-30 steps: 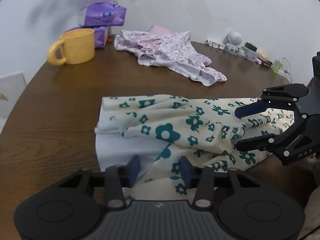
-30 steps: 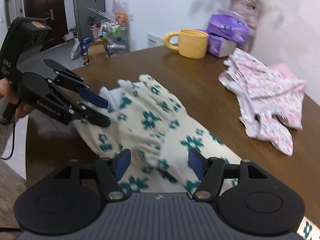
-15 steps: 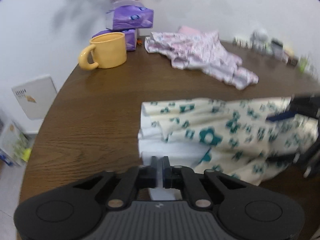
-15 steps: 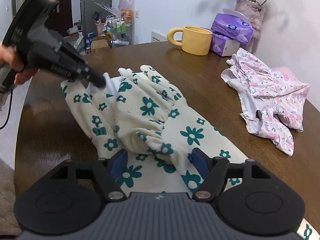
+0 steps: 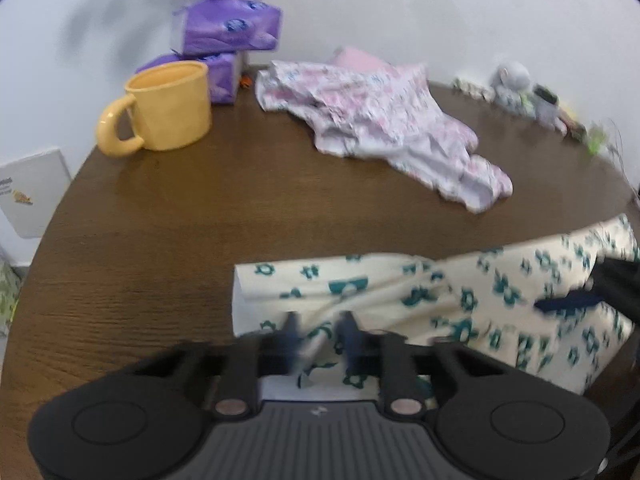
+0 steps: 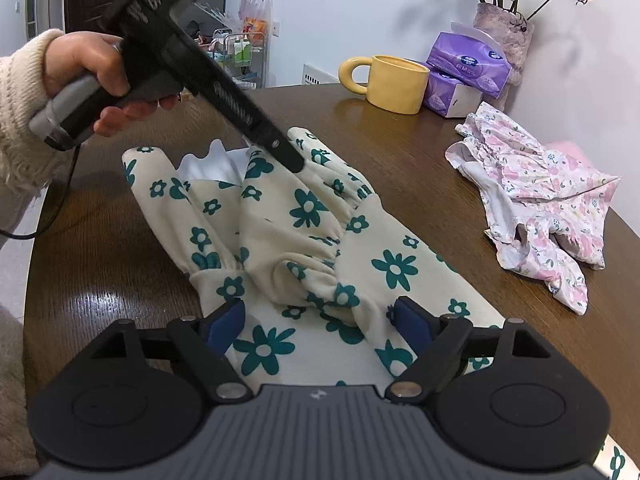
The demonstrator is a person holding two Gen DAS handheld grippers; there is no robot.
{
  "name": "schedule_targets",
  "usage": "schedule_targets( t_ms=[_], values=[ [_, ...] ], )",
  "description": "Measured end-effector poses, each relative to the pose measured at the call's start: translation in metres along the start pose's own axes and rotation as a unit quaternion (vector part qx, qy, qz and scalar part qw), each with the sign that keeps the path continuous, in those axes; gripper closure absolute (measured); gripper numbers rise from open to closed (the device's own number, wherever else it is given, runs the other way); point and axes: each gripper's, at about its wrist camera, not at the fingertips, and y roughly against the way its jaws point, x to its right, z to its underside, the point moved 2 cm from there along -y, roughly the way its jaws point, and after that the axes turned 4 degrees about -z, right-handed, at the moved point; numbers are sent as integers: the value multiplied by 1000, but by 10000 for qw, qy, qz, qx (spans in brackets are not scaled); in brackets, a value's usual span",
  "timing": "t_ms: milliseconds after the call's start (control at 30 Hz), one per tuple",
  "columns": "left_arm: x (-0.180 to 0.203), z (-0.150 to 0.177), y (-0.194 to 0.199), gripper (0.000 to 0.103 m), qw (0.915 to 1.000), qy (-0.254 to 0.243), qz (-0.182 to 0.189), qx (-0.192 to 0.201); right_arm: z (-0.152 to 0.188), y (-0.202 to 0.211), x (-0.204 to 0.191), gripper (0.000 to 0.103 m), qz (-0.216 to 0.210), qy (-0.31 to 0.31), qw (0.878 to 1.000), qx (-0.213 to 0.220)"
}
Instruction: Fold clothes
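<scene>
Bare table (image 5: 160, 240) left of teal-flowered garment (image 5: 400, 292); mug (image 5: 160, 108), tissue packs (image 5: 228, 28), pink garment (image 5: 380, 120) crowd far edge.

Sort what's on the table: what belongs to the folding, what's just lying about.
Folding: green-flowered garment, pink-flowered garment, left claw, right claw.
Lying about: yellow mug, purple tissue packs, flower vase, small trinkets.

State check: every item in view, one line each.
Cream garment with teal flowers: partly folded, bunched, flat on table.
Pink floral garment: crumpled, unfolded.
Yellow mug: upright.
Purple tissue packs: stacked.
Left gripper: closing on cream cloth.
Right gripper: opening, straddling cloth.
</scene>
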Motion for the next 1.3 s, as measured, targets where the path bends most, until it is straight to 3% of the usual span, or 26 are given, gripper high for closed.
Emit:
schedule_targets(
  t_ms=[33,100,300,367,500,567,700,933,1000,1067,1133,1233,1300],
  values=[
    [0,2,1,95,10000,-62,-13,7,0,0,0,18,0,5,10000,-2],
    [-3,5,2,97,9999,-102,-32,12,0,-1,-1,17,1,3,10000,-4],
    [-9,8,6,94,10000,17,-25,92,1,-1,-3,16,6,-13,10000,14],
    [-9,7,12,86,9999,-12,-45,142,1,-1,-3,16,10,-14,10000,14],
    [1,10,35,52,9978,-561,144,324,1,-1,-2,16,5,-5,10000,6],
    [10,9,40,49,9934,-1070,294,283,1,-1,-2,16,-4,-1,10000,0],
    [26,-2,31,43,9759,-2119,525,10,0,-1,-3,15,10,18,10000,-20],
    [32,-8,1,44,9319,-3496,842,-470,-1,-2,-4,15,26,18,10000,-66],
    [26,-10,-3,47,9273,-3583,936,-538,-1,-2,-4,15,27,18,9999,-95],
    [19,-11,-4,58,9250,-3583,1118,-599,-2,-2,-4,15,29,15,9999,-126],
    [16,-8,-2,76,9216,-3649,1204,-541,-2,1,-3,15,106,6,9998,-174],
    [12,-4,3,86,9173,-3747,1279,-423,4,14,7,15,326,-220,9990,-219],
    [10,-1,4,87,9176,-3744,1287,-361,11,24,19,14,537,-498,9970,-265]
  ],
)
